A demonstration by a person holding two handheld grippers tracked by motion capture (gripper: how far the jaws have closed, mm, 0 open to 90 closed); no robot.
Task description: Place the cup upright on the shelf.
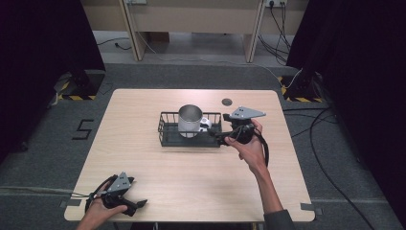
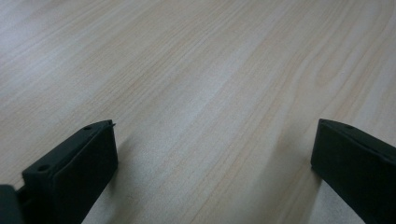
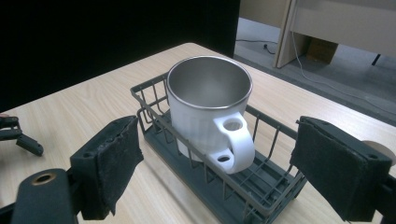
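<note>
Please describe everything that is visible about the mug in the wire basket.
The mug is white outside with a metal-looking, seemingly empty interior. Its thick white handle, pierced by two round holes, faces the right tool's camera. It stands upright inside the dark wire basket, near one end, resting on the basket's floor. In the right gripper view nothing else touches it.
</note>
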